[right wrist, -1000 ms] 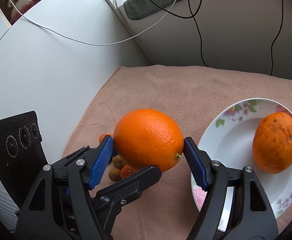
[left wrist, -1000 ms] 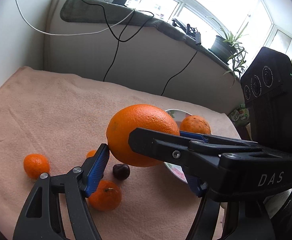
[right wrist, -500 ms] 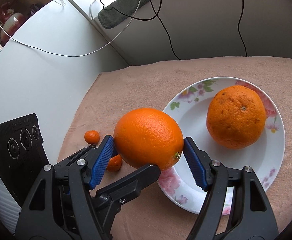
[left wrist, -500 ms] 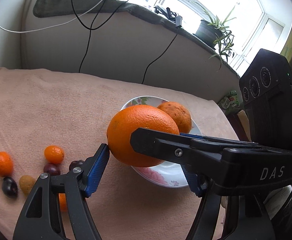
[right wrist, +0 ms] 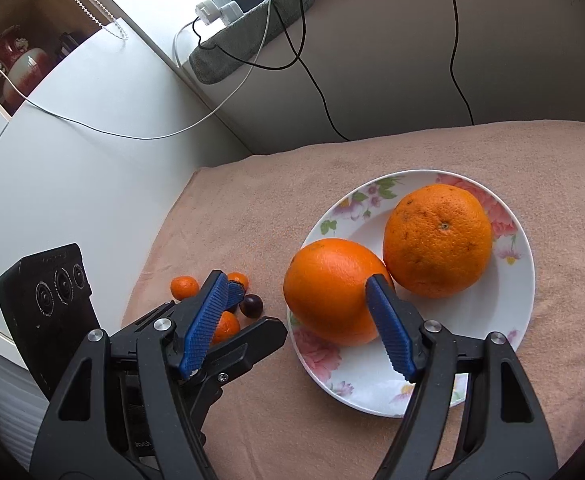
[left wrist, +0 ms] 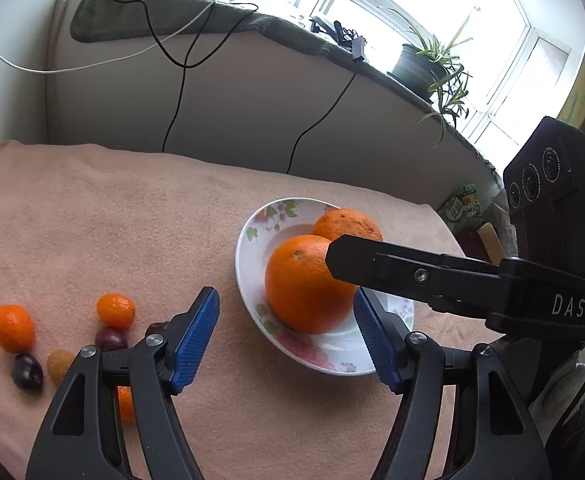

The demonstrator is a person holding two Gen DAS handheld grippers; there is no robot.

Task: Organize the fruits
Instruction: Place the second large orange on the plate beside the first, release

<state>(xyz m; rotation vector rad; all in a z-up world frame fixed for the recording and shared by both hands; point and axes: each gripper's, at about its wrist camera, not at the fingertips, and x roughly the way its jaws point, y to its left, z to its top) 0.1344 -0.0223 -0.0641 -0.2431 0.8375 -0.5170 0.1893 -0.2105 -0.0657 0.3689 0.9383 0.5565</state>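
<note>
Two oranges (right wrist: 334, 290) touch on plate (right wrist: 520, 280). Right hand-held gripper (right wrist: 292, 320) spread, one pad against near orange; left hand-held gripper (left wrist: 286, 336) spread. Small fruits (left wrist: 114, 310) clustered left on tabletop (left wrist: 112, 208).

Potted plant (left wrist: 420, 66) and power strip (right wrist: 222, 10) on windowsill

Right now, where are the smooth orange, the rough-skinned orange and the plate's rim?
smooth orange (right wrist: 328, 288), right wrist view, middle of its upper skin.
rough-skinned orange (right wrist: 438, 240), right wrist view, near its navel.
plate (right wrist: 526, 284), right wrist view, bare white rim on the right side.
</note>
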